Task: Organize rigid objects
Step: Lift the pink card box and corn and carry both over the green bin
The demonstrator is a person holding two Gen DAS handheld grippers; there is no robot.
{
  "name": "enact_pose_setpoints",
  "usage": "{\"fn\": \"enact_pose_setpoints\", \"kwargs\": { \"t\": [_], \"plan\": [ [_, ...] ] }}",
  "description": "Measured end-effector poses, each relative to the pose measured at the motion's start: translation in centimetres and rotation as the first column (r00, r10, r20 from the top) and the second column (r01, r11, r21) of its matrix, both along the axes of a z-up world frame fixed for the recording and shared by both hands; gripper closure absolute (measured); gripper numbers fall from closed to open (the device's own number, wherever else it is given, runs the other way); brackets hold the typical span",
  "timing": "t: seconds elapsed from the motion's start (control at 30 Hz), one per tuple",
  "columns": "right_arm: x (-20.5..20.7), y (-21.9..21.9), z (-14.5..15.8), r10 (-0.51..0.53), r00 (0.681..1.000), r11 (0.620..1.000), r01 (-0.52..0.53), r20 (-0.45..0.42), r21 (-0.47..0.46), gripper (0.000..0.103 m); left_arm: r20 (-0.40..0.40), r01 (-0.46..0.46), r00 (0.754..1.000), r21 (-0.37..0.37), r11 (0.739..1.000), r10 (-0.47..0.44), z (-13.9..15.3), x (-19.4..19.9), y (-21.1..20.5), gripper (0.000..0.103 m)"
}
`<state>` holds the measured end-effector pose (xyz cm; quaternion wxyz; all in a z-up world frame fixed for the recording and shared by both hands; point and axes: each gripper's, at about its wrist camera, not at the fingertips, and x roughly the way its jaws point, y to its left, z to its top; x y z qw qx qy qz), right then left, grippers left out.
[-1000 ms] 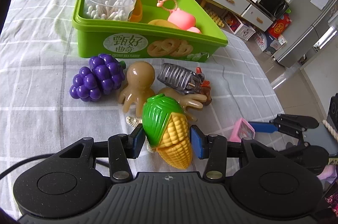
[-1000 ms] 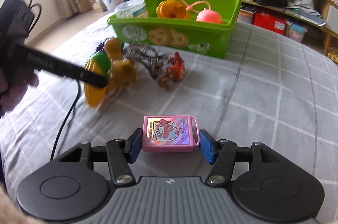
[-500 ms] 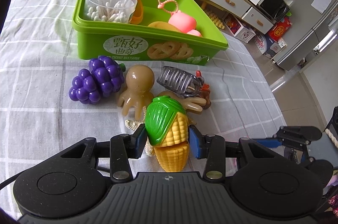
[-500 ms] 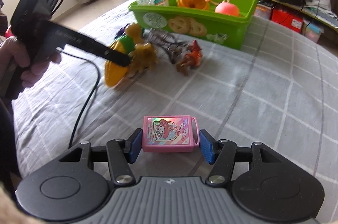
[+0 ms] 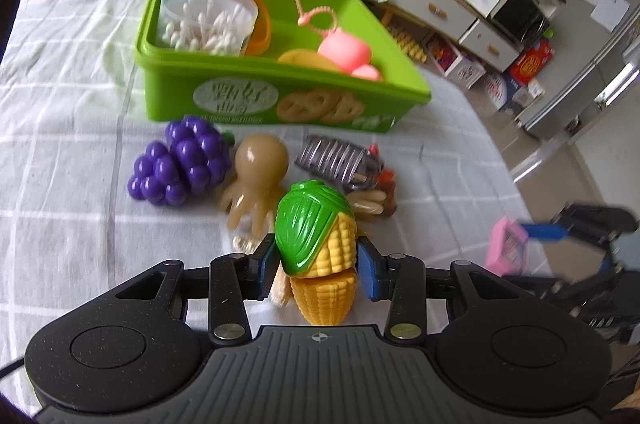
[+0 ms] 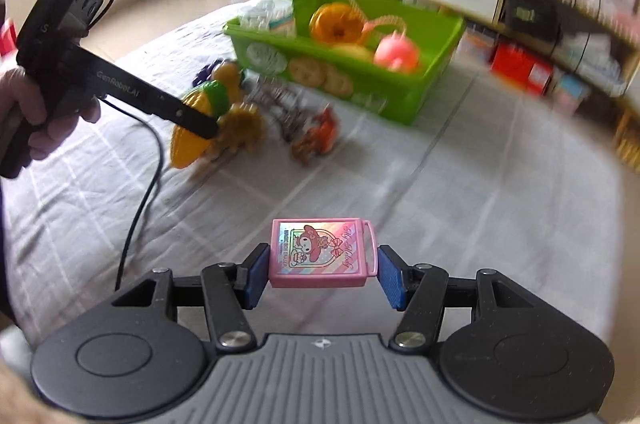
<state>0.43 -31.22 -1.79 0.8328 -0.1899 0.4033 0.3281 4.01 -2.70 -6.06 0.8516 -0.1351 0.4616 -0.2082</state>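
Left wrist: toy corn (image 5: 320,248) clamped between fingers (image 5: 264,266) | right wrist: pink case (image 6: 322,252) gripped between fingers (image 6: 390,274)

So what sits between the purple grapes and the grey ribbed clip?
The tan octopus toy lies between the purple grapes and the grey ribbed clip, shown in the left wrist view.

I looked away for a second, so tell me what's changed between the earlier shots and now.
The left gripper, shut on the toy corn, has carried it up off the cloth toward the green bin. The right gripper has lifted the pink box it holds. The grapes, octopus and bin contents stayed put.
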Motion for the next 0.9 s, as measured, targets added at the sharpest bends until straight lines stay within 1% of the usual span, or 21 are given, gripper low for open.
{"fn": "enact_pose_setpoints", "kwargs": {
  "t": [0.07,0.17,0.23,0.3,0.4,0.5,0.6,0.67,0.77,0.9],
  "plan": [
    [0.5,-0.3,2.6,-0.008,0.997,0.999,0.010,0.072,-0.031,0.076,0.029,0.004,1.000,-0.026,1.000,-0.003,0.8,0.0,0.0,0.057],
    [1.2,-0.9,6.3,-0.038,0.988,0.999,0.038,0.149,0.000,0.076,0.079,0.018,0.997,-0.040,0.999,-0.015,2.0,-0.2,-0.1,0.057],
    [1.4,-1.0,8.0,-0.054,0.983,0.998,0.051,0.178,0.025,0.076,0.100,0.026,0.995,-0.040,0.999,-0.022,2.5,-0.3,-0.3,0.057],
    [1.5,-1.0,8.7,-0.062,0.982,0.997,0.054,0.180,0.050,0.076,0.107,0.030,0.994,-0.040,0.999,-0.026,2.7,-0.3,-0.4,0.057],
    [1.3,-1.0,8.0,-0.062,0.988,0.994,0.049,0.142,0.093,0.076,0.094,0.034,0.995,-0.030,0.999,-0.031,2.5,-0.3,-0.6,0.057],
    [0.6,-1.1,5.7,-0.063,0.994,0.992,0.053,0.086,0.115,0.076,0.075,0.028,0.997,-0.020,0.999,-0.026,2.3,-0.3,-0.3,0.057],
    [0.1,-0.9,3.2,-0.074,0.996,0.991,0.069,0.040,0.117,0.076,0.066,0.018,0.998,-0.028,0.999,-0.016,2.1,-0.2,0.1,0.057],
    [-0.1,-0.9,2.2,-0.071,0.997,0.989,0.068,0.017,0.135,0.076,0.062,0.016,0.998,-0.026,1.000,-0.015,2.0,-0.1,0.0,0.057],
    [0.0,-0.7,1.4,-0.064,0.998,0.987,0.064,-0.004,0.148,0.076,0.060,0.019,0.998,-0.019,1.000,-0.018,1.9,-0.1,-0.1,0.057],
    [-0.1,-1.0,1.1,-0.060,0.998,0.985,0.064,-0.028,0.160,0.076,0.063,0.023,0.998,-0.013,1.000,-0.022,1.9,-0.1,-0.2,0.057]
  ]
}}
